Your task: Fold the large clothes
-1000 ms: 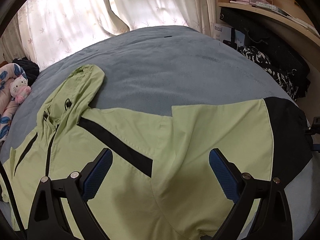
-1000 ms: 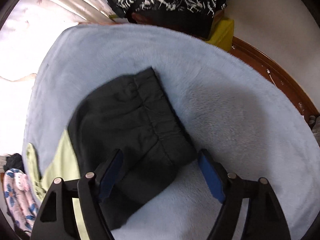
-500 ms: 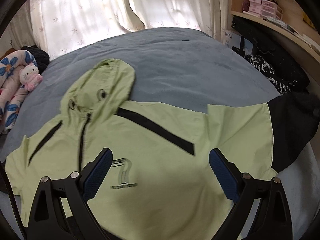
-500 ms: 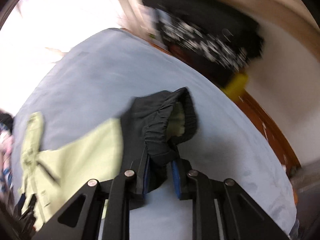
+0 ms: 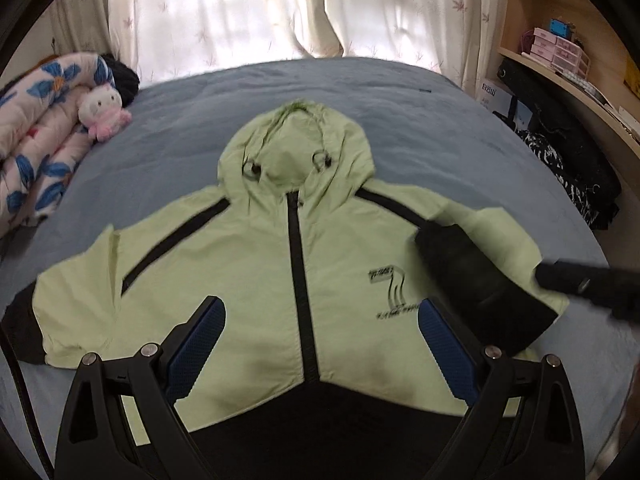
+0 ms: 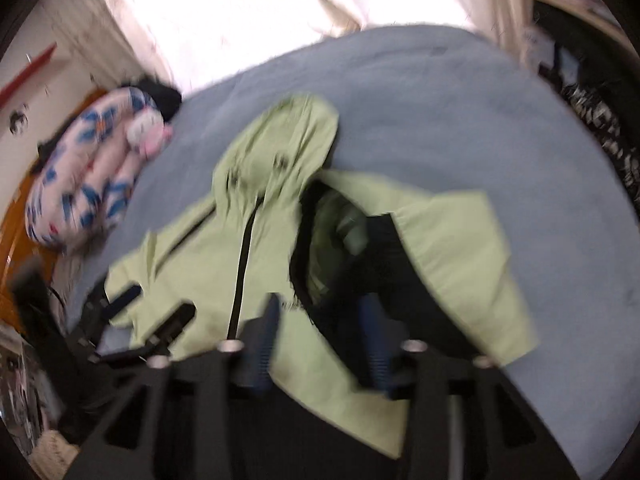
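A light green hooded jacket (image 5: 256, 272) with black trim and a black zip lies front-up on the blue bed, hood pointing away. Its right sleeve with a black cuff (image 5: 476, 280) is folded in over the chest. My left gripper (image 5: 320, 344) is open and empty above the jacket's lower front. In the blurred right wrist view the jacket (image 6: 192, 256) fills the middle and my right gripper (image 6: 320, 336) has its jaws apart, with the black cuff (image 6: 360, 264) just ahead of them. The right gripper's arm also shows in the left wrist view (image 5: 592, 284).
A rolled floral quilt (image 5: 36, 152) and a pink and white plush toy (image 5: 104, 112) lie at the bed's far left. Curtains (image 5: 280, 4) hang behind the bed. Shelves and dark bags (image 5: 568, 140) stand on the right. The blue bedding (image 5: 440, 120) surrounds the jacket.
The right gripper carried the black cuff from the bed's right side in over the jacket's chest, and its jaws have parted. The left gripper has drawn back and centred on the zip.
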